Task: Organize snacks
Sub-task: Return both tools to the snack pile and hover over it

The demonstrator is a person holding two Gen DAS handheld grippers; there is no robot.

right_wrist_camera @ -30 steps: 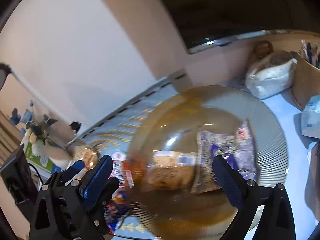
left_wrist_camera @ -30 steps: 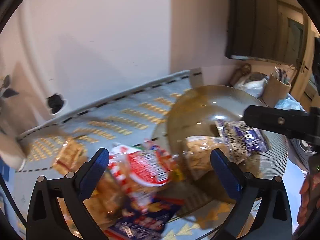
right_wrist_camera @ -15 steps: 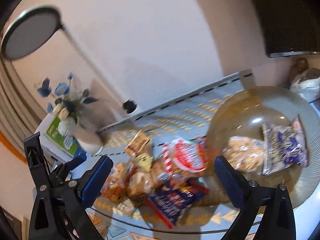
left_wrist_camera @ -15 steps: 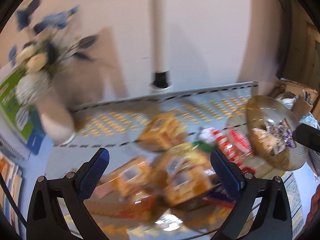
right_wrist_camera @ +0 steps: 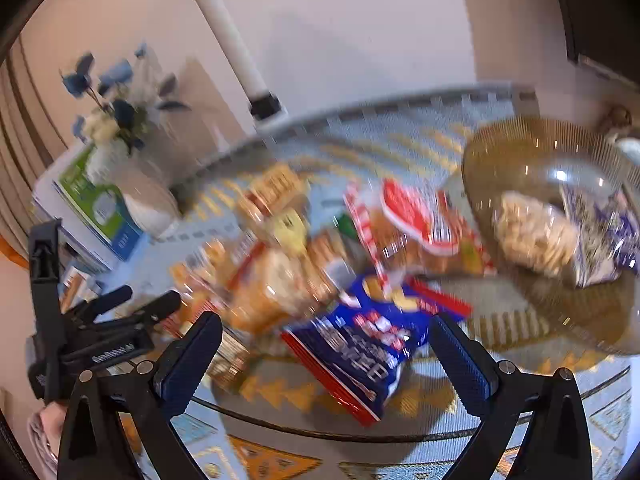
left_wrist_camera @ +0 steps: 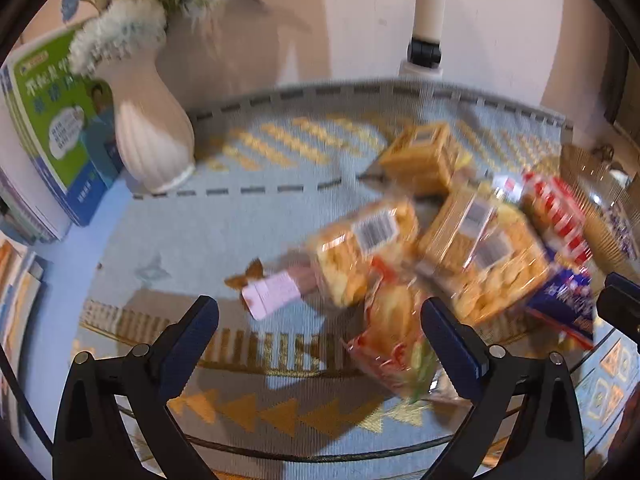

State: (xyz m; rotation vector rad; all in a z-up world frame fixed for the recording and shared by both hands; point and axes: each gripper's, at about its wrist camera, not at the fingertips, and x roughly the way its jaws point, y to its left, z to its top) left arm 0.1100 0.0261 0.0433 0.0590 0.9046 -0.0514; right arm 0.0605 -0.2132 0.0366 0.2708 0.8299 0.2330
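Two snack packets lie in the one amber glass bowl [right_wrist_camera: 500,148]: one pale packet [right_wrist_camera: 532,236] and one purple-white packet [right_wrist_camera: 600,232]. On the bench [left_wrist_camera: 180,240], at 9 o'clock from the bowl, lies a loose pile: about five orange packets [left_wrist_camera: 480,252], one red-white bag [right_wrist_camera: 416,220], one blue bag [right_wrist_camera: 360,340] and one pink bar [left_wrist_camera: 276,294]; blur makes this count uncertain. One white vase [left_wrist_camera: 150,132] stands there.

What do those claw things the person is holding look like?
Each gripper, left and right, is a black plastic fork with two angled fingers, silver screws at the joints and dark blue pads on the inner faces. The left gripper's body carries small white lettering, too blurred to read.
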